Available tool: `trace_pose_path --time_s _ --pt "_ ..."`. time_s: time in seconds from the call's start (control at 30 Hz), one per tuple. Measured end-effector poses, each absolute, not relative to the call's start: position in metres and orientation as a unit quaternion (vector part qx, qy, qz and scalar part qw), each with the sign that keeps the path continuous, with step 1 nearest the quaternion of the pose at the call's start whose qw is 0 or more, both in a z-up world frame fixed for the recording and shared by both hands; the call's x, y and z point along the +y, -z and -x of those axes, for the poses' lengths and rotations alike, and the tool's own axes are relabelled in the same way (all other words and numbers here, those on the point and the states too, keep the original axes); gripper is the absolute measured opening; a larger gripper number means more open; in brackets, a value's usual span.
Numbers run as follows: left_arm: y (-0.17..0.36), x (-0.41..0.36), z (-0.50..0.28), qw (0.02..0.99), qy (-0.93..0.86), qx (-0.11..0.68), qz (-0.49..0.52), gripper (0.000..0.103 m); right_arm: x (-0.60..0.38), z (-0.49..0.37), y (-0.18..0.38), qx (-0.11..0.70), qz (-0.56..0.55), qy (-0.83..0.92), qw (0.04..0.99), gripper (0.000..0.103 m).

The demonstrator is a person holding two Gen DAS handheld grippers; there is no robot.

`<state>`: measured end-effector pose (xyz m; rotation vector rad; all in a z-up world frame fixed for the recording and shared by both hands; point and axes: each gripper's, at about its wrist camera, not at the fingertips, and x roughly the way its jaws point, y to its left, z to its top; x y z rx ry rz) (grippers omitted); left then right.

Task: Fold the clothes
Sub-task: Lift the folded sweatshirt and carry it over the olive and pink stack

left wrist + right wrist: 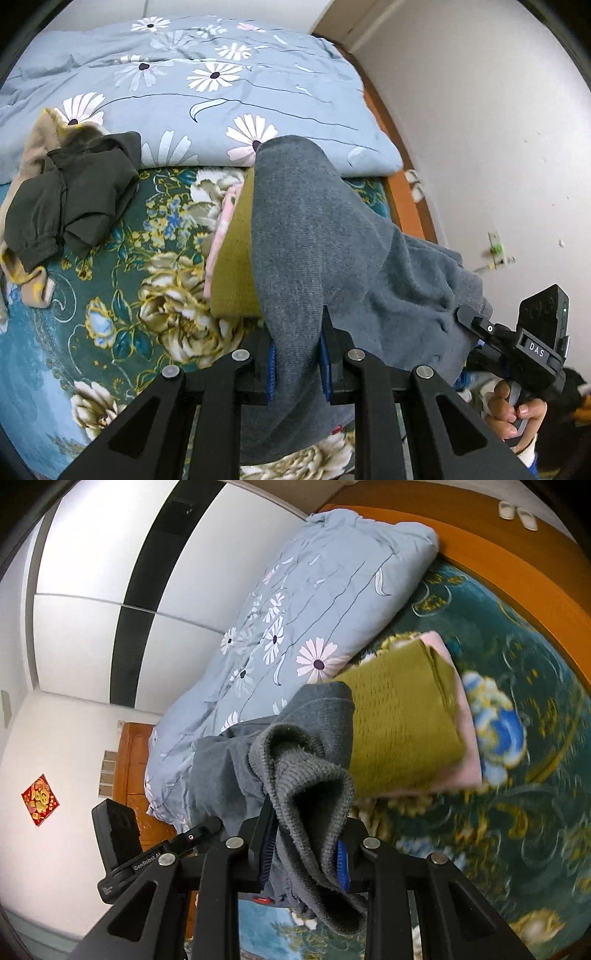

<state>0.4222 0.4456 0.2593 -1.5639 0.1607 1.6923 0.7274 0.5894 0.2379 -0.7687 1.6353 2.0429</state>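
Your left gripper (297,354) is clamped on a fold of the grey knit garment (314,236); the blue pads press the cloth from both sides. Your right gripper (306,845) is likewise closed on the same garment (306,775), gripping its ribbed hem. The garment hangs between your two grippers above the bed, draped partly over a folded stack. That stack lies on the floral bedspread (110,295): an olive knit piece (402,723) on top of a pink one (465,760), just beside the folded blue daisy-print quilt (221,85). A loose heap of unfolded clothes, dark green over tan (70,195), sits well apart on the bedspread. Your hand (513,413) on the right gripper's handle is visible in the left wrist view.
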Motion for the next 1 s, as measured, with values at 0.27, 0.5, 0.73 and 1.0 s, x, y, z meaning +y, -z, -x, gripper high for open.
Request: trace_pose_path --time_s 0.27,0.5,0.73,1.0 --pt "-0.228 0.482 -0.387 0.383 -0.664 0.087 0.636 0.019 0.64 -0.699 -0.201 0.589 0.3 -0.727 0.184 0.029" --pt "-0.184 0.505 -0.363 0.386 -0.636 0.095 0.661 0.019 0.666 -0.684 -0.156 0.603 0.325 -0.702 0.193 0.029" --pt "-0.153 0.527 -0.345 0.42 -0.601 0.073 0.677 0.019 0.691 -0.682 -0.132 0.614 0.327 -0.685 0.215 0.029" --pt "-0.106 0.541 -0.329 0.425 -0.577 0.066 0.694 0.02 0.713 -0.687 -0.098 0.627 0.338 -0.659 0.241 0.029"
